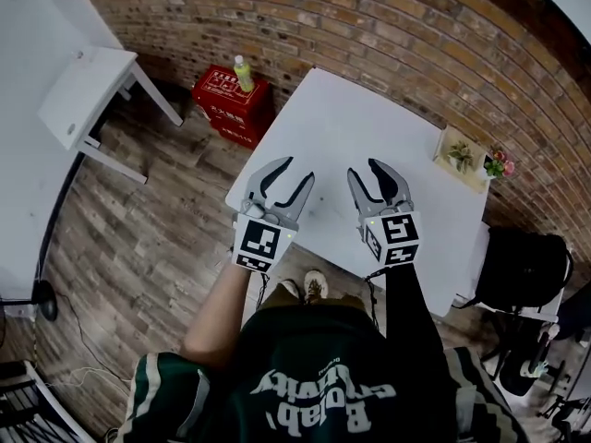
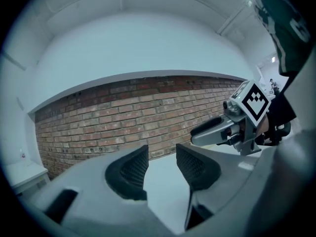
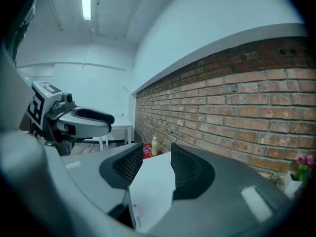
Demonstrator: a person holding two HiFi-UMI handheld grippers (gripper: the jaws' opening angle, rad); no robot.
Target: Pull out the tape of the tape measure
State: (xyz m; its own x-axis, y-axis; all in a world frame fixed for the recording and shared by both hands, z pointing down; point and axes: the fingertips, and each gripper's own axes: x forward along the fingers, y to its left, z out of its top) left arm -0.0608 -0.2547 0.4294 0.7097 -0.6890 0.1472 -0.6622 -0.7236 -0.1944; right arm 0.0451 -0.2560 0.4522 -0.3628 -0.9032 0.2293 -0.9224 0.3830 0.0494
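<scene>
Plainly, both grippers hang side by side over the near edge of the white surface [image 1: 351,109], pointing away from the person toward the brick wall [image 1: 369,17]. The left gripper [image 1: 299,168] has its jaws spread apart. Its own view shows the two ribbed black pads with a clear gap between them, and only bare white tabletop and brick are visible through that gap. The right gripper [image 1: 362,167] is spread the same way. In its own view the gap frames the white surface and, beyond the far edge, a red crate [image 1: 231,100] on the floor with a pale bottle [image 1: 244,74] standing on top. Neither gripper has hold of anything. Each gripper also appears at the edge of the other's view, level with it and apart from it.

Where the tape measure lies I cannot tell, as no view lets it be made out. The stretch of surface ahead of the jaws reads as plain white.

At the far right corner of the surface sits a small planter box [image 1: 459,158] with greenery, and pink flowers [image 1: 499,164] stand just beside it, well apart from both grippers. A white side table [image 1: 88,90] stands on the wooden floor [image 1: 138,229] to the left. A black chair [image 1: 522,270] stands just off the right side of the surface. The person's shoes [image 1: 316,286] show below the near edge.
</scene>
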